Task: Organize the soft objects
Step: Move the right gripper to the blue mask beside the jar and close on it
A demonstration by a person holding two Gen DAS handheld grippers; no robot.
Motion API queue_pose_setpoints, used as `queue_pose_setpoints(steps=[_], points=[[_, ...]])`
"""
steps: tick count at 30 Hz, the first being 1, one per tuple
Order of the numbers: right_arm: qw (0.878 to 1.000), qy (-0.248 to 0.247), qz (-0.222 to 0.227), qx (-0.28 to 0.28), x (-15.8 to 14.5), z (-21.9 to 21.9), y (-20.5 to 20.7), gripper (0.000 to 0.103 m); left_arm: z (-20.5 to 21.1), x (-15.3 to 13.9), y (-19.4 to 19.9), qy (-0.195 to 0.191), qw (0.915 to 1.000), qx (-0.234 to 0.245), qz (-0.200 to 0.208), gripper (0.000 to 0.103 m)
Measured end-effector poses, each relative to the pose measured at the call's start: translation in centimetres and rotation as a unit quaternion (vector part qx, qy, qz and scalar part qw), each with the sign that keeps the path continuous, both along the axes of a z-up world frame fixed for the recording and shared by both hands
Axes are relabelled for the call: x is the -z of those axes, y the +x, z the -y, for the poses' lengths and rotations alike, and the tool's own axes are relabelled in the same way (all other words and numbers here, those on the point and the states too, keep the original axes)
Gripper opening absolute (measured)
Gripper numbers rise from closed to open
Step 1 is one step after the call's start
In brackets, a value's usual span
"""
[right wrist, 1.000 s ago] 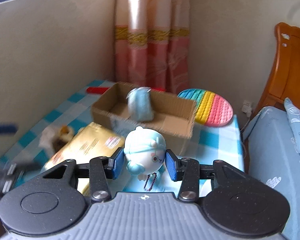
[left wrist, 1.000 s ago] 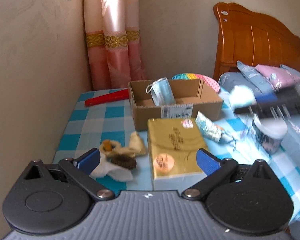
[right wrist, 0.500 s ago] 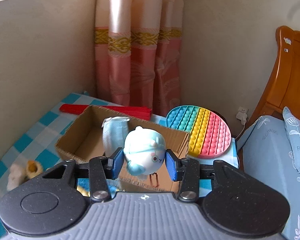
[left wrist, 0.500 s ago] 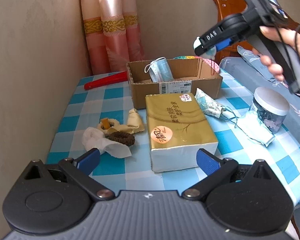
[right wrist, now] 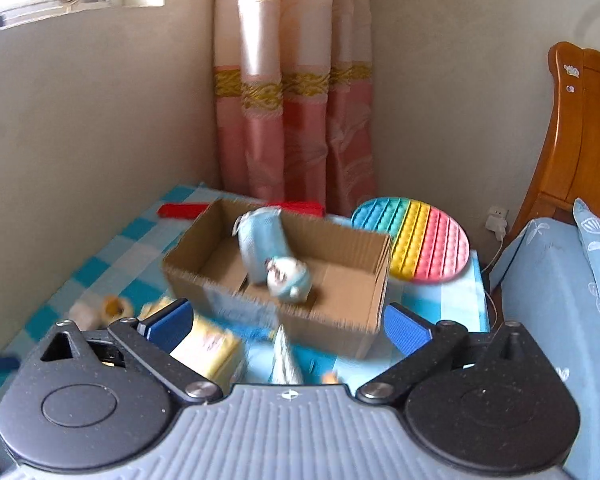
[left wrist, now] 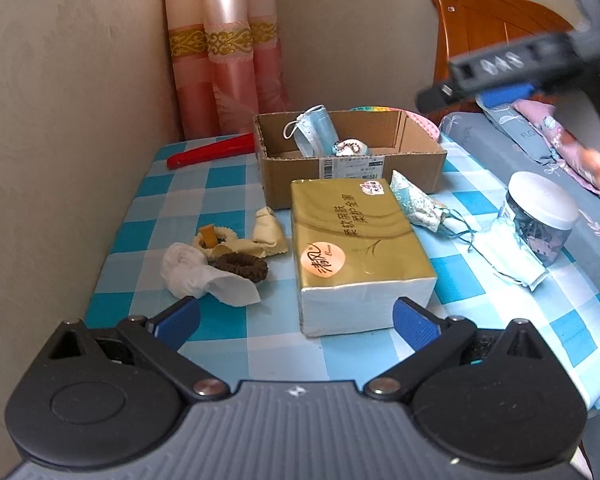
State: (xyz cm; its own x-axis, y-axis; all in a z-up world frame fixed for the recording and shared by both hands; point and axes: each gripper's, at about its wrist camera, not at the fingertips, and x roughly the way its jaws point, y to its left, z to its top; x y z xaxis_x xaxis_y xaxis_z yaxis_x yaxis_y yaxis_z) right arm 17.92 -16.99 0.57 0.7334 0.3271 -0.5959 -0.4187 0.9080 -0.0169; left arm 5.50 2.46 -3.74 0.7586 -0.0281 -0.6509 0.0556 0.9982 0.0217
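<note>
A pale blue plush toy lies inside the open cardboard box, beside a blue face mask that leans on the back wall. Above the box's near side, my right gripper has its jaws opening wide with nothing between them. In the left wrist view the toy and mask sit in the box. My left gripper stands open and empty, low over the table's near edge, just short of the gold tissue pack.
On the blue checked cloth lie a white tissue, a brown hair tie, a yellow cloth, a floral pouch, another mask and a lidded jar. A red stick and a rainbow pop mat lie behind the box. A bed stands to the right.
The right gripper carried the plush toy over the box, spread its jaws and let it go; the toy now lies in the box. The left gripper has stayed where it was.
</note>
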Motion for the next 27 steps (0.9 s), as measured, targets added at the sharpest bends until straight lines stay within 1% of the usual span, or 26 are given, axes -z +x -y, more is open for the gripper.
queue_pose_setpoints(steps=[5,10,14,18,21,27], points=[[1.0,0.003,-0.011,-0.003,1.5,0.9,-3.6,0.103,0.1,0.0,-0.2,0.001,1.0,0.001,0.001,0.102],[1.0,0.014,-0.015,0.015,4.0,1.8,-6.5,0.103,0.0,0.2,-0.3,-0.002,1.0,-0.005,-0.001,0.102],[0.999,-0.007,-0.018,0.027,5.9,2.0,-7.8,0.103,-0.2,0.4,-0.2,-0.002,0.9999,-0.01,-0.006,0.102],[0.999,-0.021,-0.029,0.035,7.7,2.3,-8.1,0.103,-0.2,0.5,-0.1,-0.005,0.9999,-0.01,-0.01,0.102],[0.998,-0.042,-0.028,0.041,8.9,2.3,-7.7,0.103,0.0,0.5,-0.1,-0.005,0.9999,-0.009,-0.013,0.102],[0.996,-0.043,-0.055,0.047,10.3,2.3,-7.1,0.103,0.1,0.7,0.1,-0.003,0.9998,-0.009,-0.016,0.102]])
